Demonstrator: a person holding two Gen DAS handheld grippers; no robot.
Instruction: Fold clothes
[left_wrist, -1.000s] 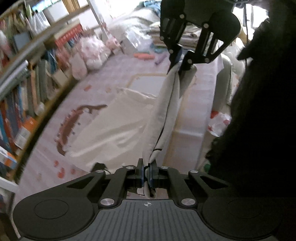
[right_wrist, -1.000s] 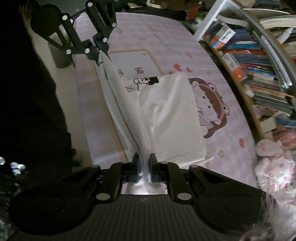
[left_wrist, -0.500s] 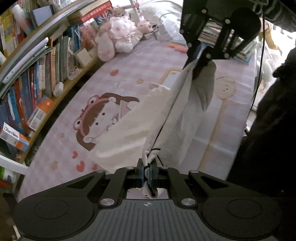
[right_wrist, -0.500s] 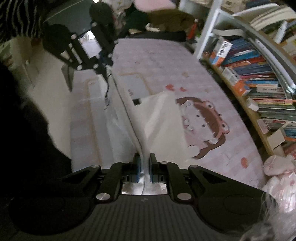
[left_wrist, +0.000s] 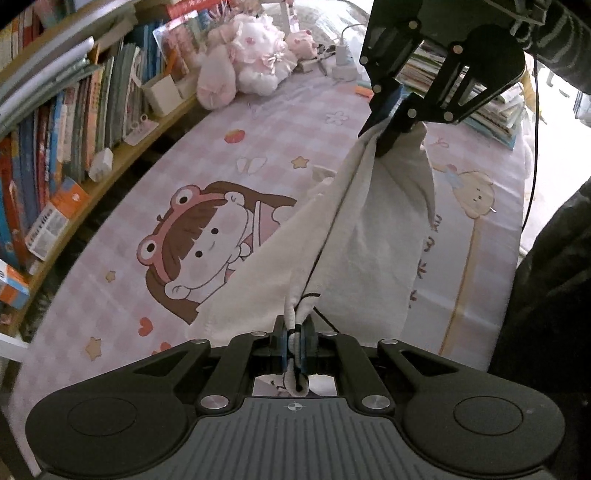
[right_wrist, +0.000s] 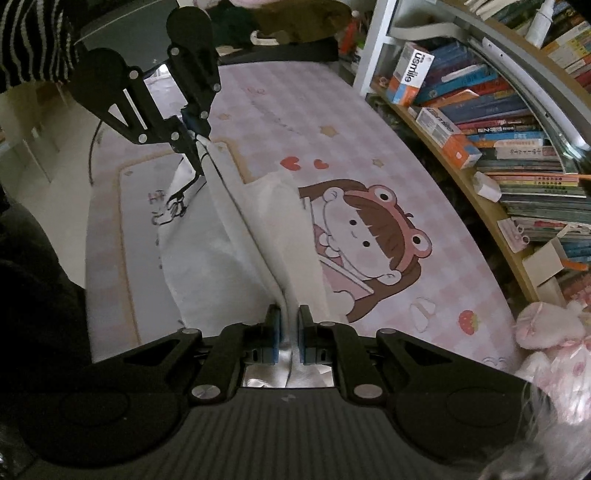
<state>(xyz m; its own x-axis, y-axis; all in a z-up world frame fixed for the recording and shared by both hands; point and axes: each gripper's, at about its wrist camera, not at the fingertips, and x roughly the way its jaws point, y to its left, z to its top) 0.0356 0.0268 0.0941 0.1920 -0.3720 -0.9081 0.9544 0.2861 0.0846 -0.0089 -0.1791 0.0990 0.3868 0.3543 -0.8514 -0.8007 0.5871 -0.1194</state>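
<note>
The left gripper (left_wrist: 294, 341) is pinching one end of the white garment (left_wrist: 354, 236), and the right gripper (right_wrist: 289, 334) is clamping the other end. The cloth is hanging taut between them, its lower edge draping onto the pink checked sheet (left_wrist: 280, 122). Open sheet is lying toward the bookshelf (right_wrist: 517, 122) and plush toy (left_wrist: 247, 62).

matt white cloth garment (left_wrist: 373, 236), soft weave.
</note>
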